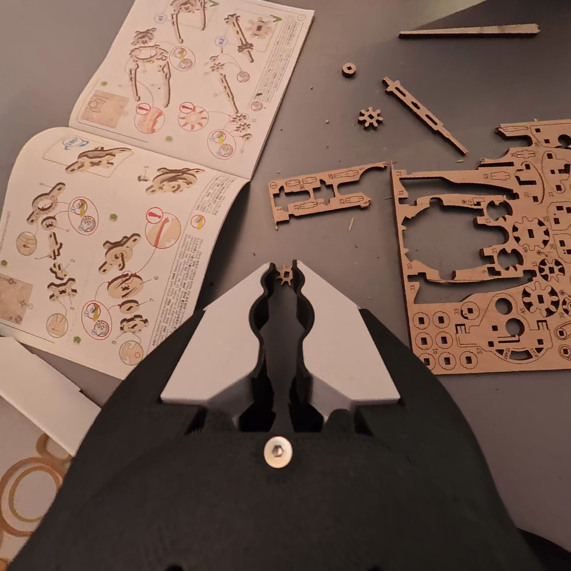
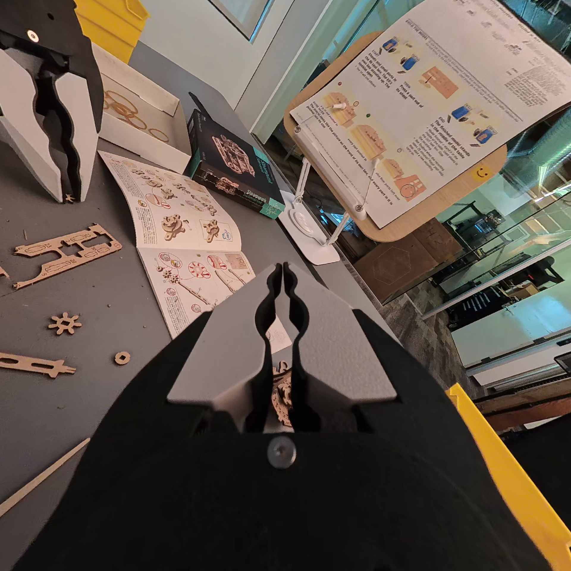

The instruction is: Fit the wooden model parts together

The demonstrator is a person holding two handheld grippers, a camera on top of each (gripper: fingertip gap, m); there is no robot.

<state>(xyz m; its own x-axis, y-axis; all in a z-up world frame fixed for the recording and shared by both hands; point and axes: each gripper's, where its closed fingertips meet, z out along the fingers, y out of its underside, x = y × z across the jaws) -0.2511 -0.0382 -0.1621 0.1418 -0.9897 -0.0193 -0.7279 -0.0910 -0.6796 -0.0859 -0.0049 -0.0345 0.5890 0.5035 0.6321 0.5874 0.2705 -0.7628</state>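
Left gripper [image 1: 283, 268] pinching (tips only); right gripper [image 2: 283, 267] closed, empty.

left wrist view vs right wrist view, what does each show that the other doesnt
Only the left wrist view shows the large wooden parts sheet.

Only the right wrist view shows the dark kit box, the stand with a printed page and the right hand-held gripper, shut and empty.

Both show the left hand-held gripper shut on a small gear, the open booklet, a loose gear, a slotted shaft and a small washer.
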